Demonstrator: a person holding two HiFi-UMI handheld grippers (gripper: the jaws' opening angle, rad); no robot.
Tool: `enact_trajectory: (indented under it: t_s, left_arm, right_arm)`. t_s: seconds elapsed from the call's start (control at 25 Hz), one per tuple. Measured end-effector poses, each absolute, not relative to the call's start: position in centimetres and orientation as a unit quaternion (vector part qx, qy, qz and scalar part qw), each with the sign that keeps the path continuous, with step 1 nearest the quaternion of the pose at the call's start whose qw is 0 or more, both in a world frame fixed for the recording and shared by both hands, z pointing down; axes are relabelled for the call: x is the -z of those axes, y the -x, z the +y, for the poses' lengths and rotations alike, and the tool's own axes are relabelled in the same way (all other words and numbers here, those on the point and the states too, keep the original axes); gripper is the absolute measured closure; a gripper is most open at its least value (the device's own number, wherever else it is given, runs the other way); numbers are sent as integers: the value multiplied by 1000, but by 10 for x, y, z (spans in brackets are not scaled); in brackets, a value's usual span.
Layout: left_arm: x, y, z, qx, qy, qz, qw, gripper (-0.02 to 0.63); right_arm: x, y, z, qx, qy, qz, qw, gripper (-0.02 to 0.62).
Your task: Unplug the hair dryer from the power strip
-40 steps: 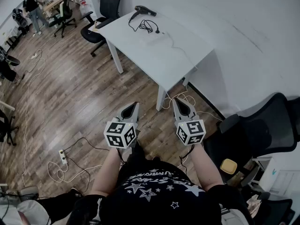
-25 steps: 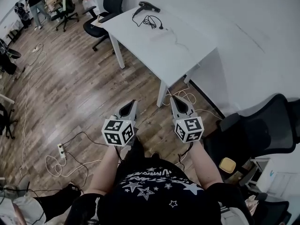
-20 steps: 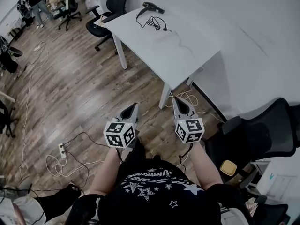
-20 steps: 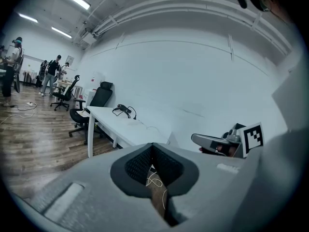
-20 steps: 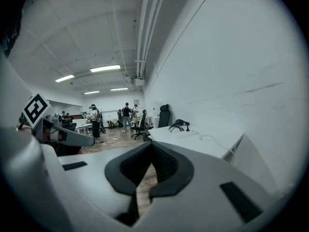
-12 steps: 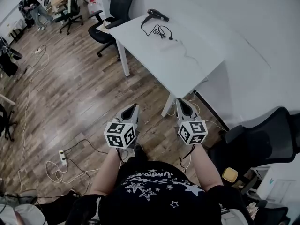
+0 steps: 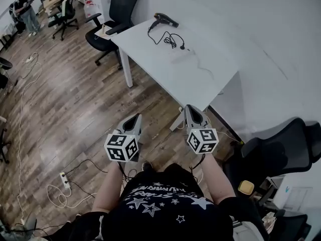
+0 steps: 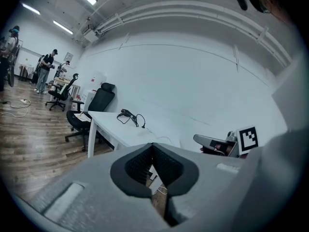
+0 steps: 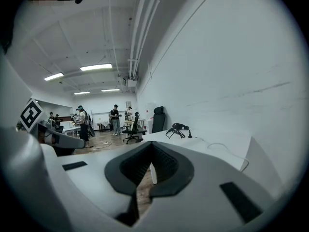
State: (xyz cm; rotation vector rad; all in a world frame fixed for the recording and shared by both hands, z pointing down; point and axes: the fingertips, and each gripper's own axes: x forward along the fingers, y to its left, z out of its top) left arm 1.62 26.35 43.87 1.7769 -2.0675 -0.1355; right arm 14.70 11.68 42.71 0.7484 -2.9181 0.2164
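Both ribbed-padded left tongs (image 7: 135, 118) and right tongs (image 7: 191, 109) closed.

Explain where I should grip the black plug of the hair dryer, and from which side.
Probably the black plug body at the cord's end, from above, jaws across its sides: it sits low on the white table beside the coiled cord. Finer details are too small to see.

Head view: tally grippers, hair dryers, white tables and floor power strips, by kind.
Grippers: 2 (left gripper, right gripper)
Hair dryer: 1
White table: 1
Floor power strip: 1
Total: 5
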Motion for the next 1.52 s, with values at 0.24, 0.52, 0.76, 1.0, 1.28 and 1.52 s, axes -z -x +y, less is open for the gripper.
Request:
enact_trajectory:
  t_s: [0.24,0.52,0.76,1.0,1.28,1.52]
  left_arm:
    - [-450,-2,254,48,-643,-733,216,598]
    - [-462,20,230,40,-642,-732,223,598]
    - [-470,54,191,30,-637,-735,232,598]
    - [-471,86,125,21,-643,-729,235,598]
    - [-463,120,47,12,-648,-723,238,598]
    - [-468,133,-6,-3,-653,-717,244,598]
  right_arm:
    - [-439,-144,102,-62,-256,-960,89,586]
    - [-456,-121,64,-78,-278,-953,92,586]
    - [-468,-75,17,-96,-277,-952,91,586]
    - [-476,-39,-47,-109,-277,-950,94,586]
    - [-476,-13,-128,-118,-289,-945,102,586]
    - [-488,3,-180,-135,-296,-939,112,586]
